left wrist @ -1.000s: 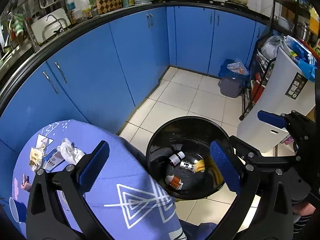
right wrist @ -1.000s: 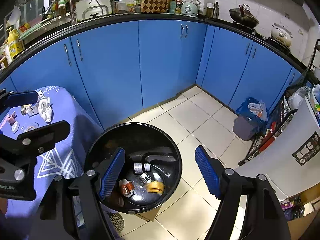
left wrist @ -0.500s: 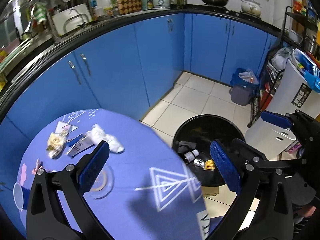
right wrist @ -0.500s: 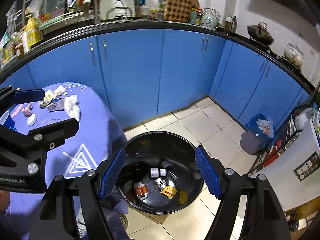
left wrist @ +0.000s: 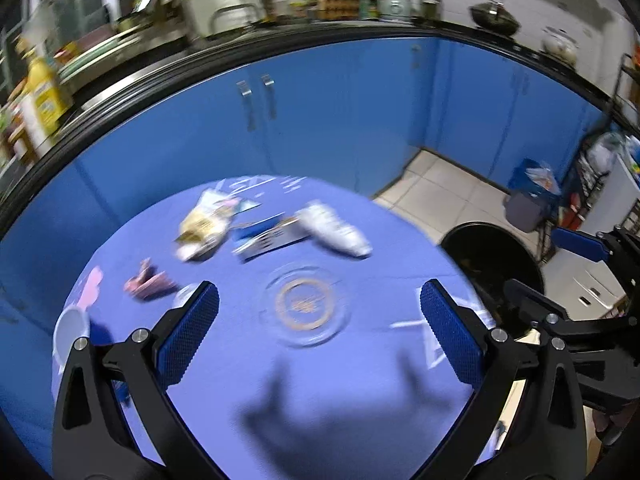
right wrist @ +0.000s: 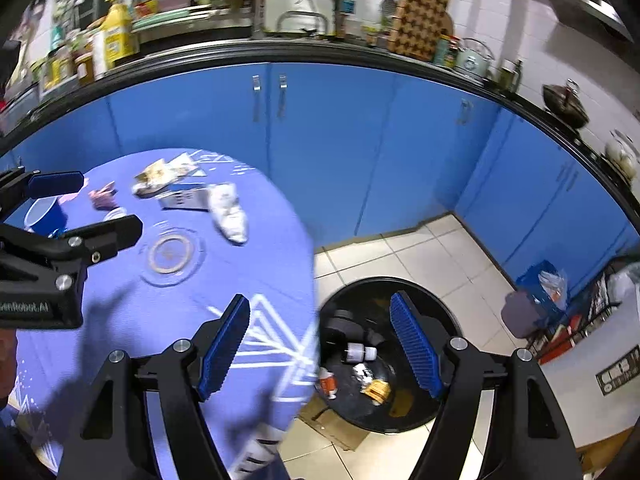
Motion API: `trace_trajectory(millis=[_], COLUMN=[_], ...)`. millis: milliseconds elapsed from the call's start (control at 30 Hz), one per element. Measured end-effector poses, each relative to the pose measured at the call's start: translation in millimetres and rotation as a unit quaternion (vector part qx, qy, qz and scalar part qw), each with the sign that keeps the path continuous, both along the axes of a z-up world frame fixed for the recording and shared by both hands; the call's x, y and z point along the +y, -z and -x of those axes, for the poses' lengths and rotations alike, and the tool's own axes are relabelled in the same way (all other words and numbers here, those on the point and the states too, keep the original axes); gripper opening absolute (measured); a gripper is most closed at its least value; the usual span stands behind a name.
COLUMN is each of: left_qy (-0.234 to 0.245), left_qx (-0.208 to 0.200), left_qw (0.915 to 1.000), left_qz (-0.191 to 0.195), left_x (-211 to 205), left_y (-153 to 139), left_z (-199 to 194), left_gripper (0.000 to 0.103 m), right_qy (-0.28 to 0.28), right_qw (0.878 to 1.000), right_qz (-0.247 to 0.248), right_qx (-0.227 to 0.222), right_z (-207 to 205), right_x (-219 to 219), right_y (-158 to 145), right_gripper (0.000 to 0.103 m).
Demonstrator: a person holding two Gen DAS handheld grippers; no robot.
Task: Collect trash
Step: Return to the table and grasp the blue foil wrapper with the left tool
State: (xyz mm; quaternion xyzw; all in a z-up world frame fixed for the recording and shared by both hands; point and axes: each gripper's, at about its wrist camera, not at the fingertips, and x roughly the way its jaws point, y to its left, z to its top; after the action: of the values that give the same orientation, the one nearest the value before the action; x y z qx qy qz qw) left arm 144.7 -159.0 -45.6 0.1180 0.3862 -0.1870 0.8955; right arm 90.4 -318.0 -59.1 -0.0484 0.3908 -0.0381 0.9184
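Trash lies on the blue-clothed round table (left wrist: pixel 360 380): a crumpled white tissue (left wrist: pixel 334 230) (right wrist: pixel 229 212), a flat printed packet (left wrist: pixel 268 236) (right wrist: pixel 182 198), a yellowish wrapper (left wrist: pixel 200 226) (right wrist: pixel 156 176) and a pink scrap (left wrist: pixel 146 282) (right wrist: pixel 102 196). A black trash bin (right wrist: pixel 440 320) (left wrist: pixel 492 256) stands on the floor right of the table, holding a small bottle (right wrist: pixel 358 353) and other scraps. My left gripper (left wrist: pixel 318 334) is open and empty above the table, near a clear glass dish (left wrist: pixel 306 306). My right gripper (right wrist: pixel 320 346) is open and empty over the table edge and bin.
A blue cup (right wrist: pixel 46 214) stands at the table's left side, also visible as a white rim (left wrist: pixel 70 330). Blue kitchen cabinets (right wrist: pixel 360 140) curve behind. A small grey bin with a blue bag (right wrist: pixel 532 300) and a rack stand at the right on the tiled floor.
Both grippers have swung left from over the bin toward the table. The table trash now sits in front of my left gripper. Both stay open and empty.
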Motion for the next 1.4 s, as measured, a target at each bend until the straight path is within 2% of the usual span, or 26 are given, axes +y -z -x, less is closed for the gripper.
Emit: trace_trajectory(millis=[333, 633, 667, 767, 1000, 1133, 1233, 1367, 1400], left_qy=[-0.075, -0.146, -0.152, -0.163, -0.188, -0.199, -0.199, -0.213, -0.216], left_qx=[0.028, 0.076, 0.080, 0.089, 0.096, 0.095, 0.094, 0.101, 0.097], left_qw=[0.9967, 0.9863, 0.9852, 0.9825, 0.9768, 0.9740, 0.9742, 0.9708, 0.9708], left_qz=[-0.011, 0.002, 0.005, 0.014, 0.036, 0.053, 0.048, 0.043, 0.042], left_x=[89.0, 157.6, 162.4, 173.9, 189.7, 196.4, 196.8, 200.6, 201.5], left_y=[31.8, 73.2, 76.4, 84.5, 93.6, 95.0, 96.9, 103.9, 104.0], left_z=[-6.9, -7.8, -8.5, -12.9, -28.7, -37.1, -43.1, -48.9, -48.7], left_gripper=[0.099, 0.099, 0.099, 0.099, 0.099, 0.098, 0.094, 0.079, 0.078], right_qy=[-0.061, -0.108, -0.114, -0.122, -0.120, -0.114, -0.115, -0.120, -0.121], right_qw=[0.998, 0.992, 0.991, 0.989, 0.982, 0.981, 0.982, 0.984, 0.984], right_qz=[-0.001, -0.005, -0.006, -0.020, -0.077, -0.086, -0.073, -0.057, -0.058], right_qx=[0.033, 0.065, 0.071, 0.084, 0.123, 0.133, 0.130, 0.118, 0.115], right_z=[-22.6, -39.1, -42.2, -49.2, -79.5, -93.2, -101.8, -110.1, -112.0], right_x=[63.7, 101.3, 105.2, 109.1, 106.2, 107.2, 113.1, 120.4, 121.6], right_y=[23.2, 47.8, 51.6, 58.6, 79.1, 88.9, 92.2, 93.5, 93.5], right_gripper=[0.071, 0.071, 0.071, 0.082, 0.083, 0.083, 0.084, 0.085, 0.085])
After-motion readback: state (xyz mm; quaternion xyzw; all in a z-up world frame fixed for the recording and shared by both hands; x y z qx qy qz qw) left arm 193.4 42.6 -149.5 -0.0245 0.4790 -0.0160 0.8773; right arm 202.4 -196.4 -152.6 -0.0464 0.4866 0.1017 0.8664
